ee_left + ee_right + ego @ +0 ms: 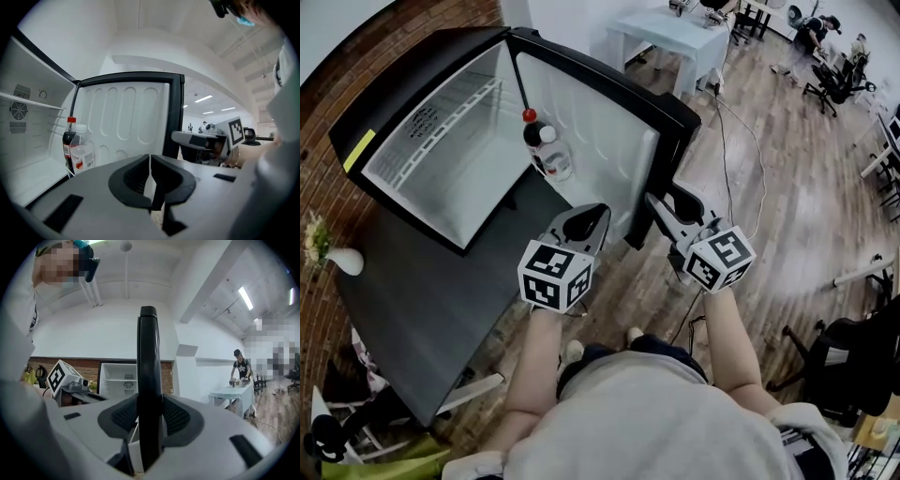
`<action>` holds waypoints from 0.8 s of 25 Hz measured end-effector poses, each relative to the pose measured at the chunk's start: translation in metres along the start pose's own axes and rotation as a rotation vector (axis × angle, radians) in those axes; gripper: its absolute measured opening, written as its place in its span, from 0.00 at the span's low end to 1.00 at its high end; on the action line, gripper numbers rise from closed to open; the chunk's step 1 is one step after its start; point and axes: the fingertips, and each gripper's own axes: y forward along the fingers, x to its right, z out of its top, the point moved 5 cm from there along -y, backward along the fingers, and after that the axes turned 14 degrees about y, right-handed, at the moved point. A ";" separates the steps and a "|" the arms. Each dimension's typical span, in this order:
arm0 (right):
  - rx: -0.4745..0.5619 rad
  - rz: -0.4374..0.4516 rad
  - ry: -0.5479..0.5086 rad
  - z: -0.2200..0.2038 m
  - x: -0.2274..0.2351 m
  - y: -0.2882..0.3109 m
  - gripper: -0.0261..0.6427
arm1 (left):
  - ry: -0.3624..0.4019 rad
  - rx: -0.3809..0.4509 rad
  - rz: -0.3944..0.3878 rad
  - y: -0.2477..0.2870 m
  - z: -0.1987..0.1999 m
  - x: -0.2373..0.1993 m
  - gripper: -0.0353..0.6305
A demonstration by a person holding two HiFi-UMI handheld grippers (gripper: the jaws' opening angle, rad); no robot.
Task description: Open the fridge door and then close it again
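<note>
Above the wood floor [769, 178], the right hand-held gripper [667, 208] clamps the fridge door [600, 131]; left hand-held gripper [594, 218] closed, empty.

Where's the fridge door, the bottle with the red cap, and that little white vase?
fridge door [600, 141]: head view, on its white inner panel.
red-capped bottle [67, 139]: left gripper view, on its dark body, in the door shelf.
white vase [345, 261]: head view, on its round body.

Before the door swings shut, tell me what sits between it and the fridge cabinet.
The left tool, shut and empty, hangs in the gap between the fridge door and the cabinet. It would likely block closing. The right tool grips the door's edge.
</note>
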 end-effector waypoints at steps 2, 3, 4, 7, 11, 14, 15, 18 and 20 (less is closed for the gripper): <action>0.000 0.009 0.002 0.003 0.015 -0.001 0.26 | -0.013 0.006 0.020 0.009 0.003 0.001 0.08; -0.001 0.012 0.003 0.004 0.023 -0.001 0.26 | -0.017 0.008 0.031 0.013 0.004 0.002 0.08; -0.002 0.012 0.003 0.006 0.030 -0.003 0.26 | -0.018 0.008 0.042 0.016 0.006 0.004 0.08; 0.004 0.010 0.007 0.012 0.049 -0.007 0.26 | -0.023 0.001 0.091 0.027 0.009 0.009 0.07; 0.026 0.016 0.027 0.015 0.067 -0.007 0.26 | -0.062 -0.008 0.159 0.039 0.009 0.011 0.07; 0.027 0.022 0.040 0.017 0.080 -0.005 0.26 | -0.084 -0.009 0.210 0.046 0.008 0.007 0.07; 0.027 0.020 0.046 0.018 0.085 -0.004 0.26 | -0.091 -0.006 0.226 0.048 0.008 0.006 0.07; 0.028 0.009 0.063 0.022 0.099 -0.004 0.26 | -0.103 -0.004 0.265 0.050 0.009 0.005 0.07; 0.035 -0.002 0.072 0.024 0.108 -0.004 0.26 | -0.105 -0.005 0.288 0.050 0.009 0.005 0.07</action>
